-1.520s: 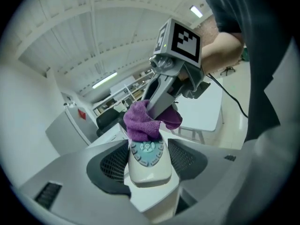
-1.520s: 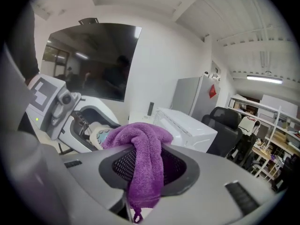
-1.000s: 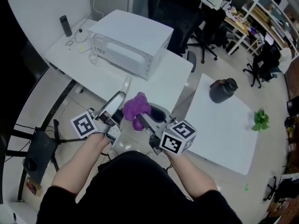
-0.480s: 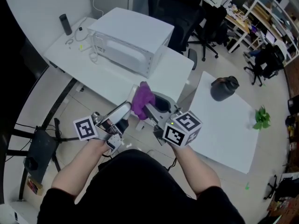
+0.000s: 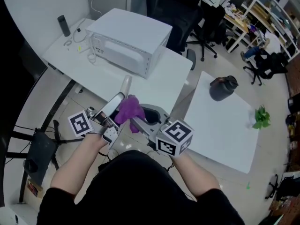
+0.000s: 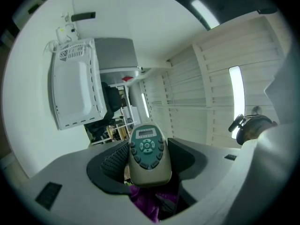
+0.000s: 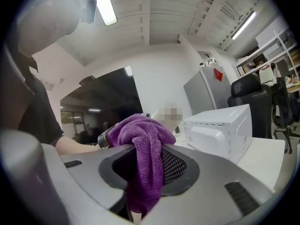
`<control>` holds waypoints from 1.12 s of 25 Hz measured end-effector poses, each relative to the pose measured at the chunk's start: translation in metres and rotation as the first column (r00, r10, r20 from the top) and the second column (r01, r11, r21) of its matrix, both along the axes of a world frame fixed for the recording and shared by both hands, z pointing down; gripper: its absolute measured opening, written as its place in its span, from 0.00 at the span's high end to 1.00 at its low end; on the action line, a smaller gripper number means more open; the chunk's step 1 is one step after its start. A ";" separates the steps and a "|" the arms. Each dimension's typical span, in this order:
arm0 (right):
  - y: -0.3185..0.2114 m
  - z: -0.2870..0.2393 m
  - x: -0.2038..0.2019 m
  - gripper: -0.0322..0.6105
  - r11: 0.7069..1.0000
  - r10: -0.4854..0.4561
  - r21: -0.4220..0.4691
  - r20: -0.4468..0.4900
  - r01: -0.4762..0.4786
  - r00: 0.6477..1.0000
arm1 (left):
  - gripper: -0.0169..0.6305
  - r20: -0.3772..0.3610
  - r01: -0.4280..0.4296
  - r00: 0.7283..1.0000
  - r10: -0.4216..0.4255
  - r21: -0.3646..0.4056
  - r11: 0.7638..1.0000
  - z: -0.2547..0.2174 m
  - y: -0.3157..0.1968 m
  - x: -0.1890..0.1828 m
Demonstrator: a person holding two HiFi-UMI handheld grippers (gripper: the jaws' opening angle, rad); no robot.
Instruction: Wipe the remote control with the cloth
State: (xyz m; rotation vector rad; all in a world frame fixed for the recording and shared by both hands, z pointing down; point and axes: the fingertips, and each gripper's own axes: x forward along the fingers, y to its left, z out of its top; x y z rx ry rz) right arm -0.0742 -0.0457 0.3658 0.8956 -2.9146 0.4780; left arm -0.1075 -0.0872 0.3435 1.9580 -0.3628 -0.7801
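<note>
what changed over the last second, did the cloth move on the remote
The right gripper swept the purple cloth toward the far end of the remote control, then back down toward the left gripper. Both grips stayed clamped, left on the remote control and right on the purple cloth, and the microwave did not move.

Below the remote (image 6: 149, 144) the cloth (image 6: 146, 204) is mostly hidden (left gripper view) behind the left tool (image 6: 150, 157)
</note>
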 end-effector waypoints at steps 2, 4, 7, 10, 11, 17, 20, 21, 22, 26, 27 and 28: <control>-0.002 0.001 0.000 0.75 1.000 0.003 -0.007 -0.010 -0.003 1.000 | 0.59 -0.001 -0.028 1.000 0.028 0.002 1.000 0.000 0.005 0.005; -0.008 -0.004 0.010 0.75 0.999 0.036 0.004 -0.002 -0.036 0.999 | 0.59 0.011 -0.067 0.998 0.067 0.006 0.998 0.003 0.014 0.013; -0.021 -0.014 0.029 0.75 0.994 0.101 0.034 0.028 -0.102 0.994 | 0.59 0.035 -0.124 0.992 0.124 0.008 0.992 0.008 0.028 0.023; -0.030 -0.023 0.047 0.75 0.987 0.149 0.051 0.036 -0.151 0.988 | 0.59 0.054 -0.156 0.986 0.155 0.002 0.988 0.014 0.038 0.032; -0.031 -0.025 0.051 0.75 0.986 0.155 0.055 0.037 -0.157 0.987 | 0.59 0.056 -0.159 0.986 0.159 -0.001 0.987 0.016 0.040 0.035; -0.028 -0.025 0.074 0.75 0.974 0.202 0.105 -0.001 -0.200 0.979 | 0.59 0.267 -0.064 0.963 0.044 0.068 0.996 0.029 0.030 0.036; -0.025 -0.006 0.098 0.75 0.967 0.239 0.103 -0.068 -0.232 0.969 | 0.58 0.543 0.020 0.833 -0.111 0.172 0.985 0.055 0.016 0.033; -0.023 0.002 0.106 0.75 0.966 0.247 0.100 -0.091 -0.238 0.965 | 0.58 0.631 0.030 0.760 -0.155 0.205 0.978 0.068 0.012 0.032; -0.021 0.010 0.113 0.75 0.965 0.253 0.098 -0.115 -0.242 0.961 | 0.58 0.710 0.032 0.677 -0.193 0.234 0.972 0.084 0.007 0.030; -0.011 0.041 0.133 0.75 0.967 0.253 0.093 -0.218 -0.238 0.943 | 0.59 0.887 0.023 0.378 -0.266 0.278 0.960 0.147 -0.012 0.023; -0.010 0.049 0.136 0.75 0.968 0.249 0.086 -0.244 -0.235 0.937 | 0.58 0.905 0.025 0.331 -0.266 0.273 0.962 0.161 -0.017 0.022; -0.010 0.058 0.139 0.75 0.970 0.245 0.076 -0.269 -0.233 0.932 | 0.58 0.920 0.028 0.292 -0.261 0.265 0.964 0.175 -0.023 0.022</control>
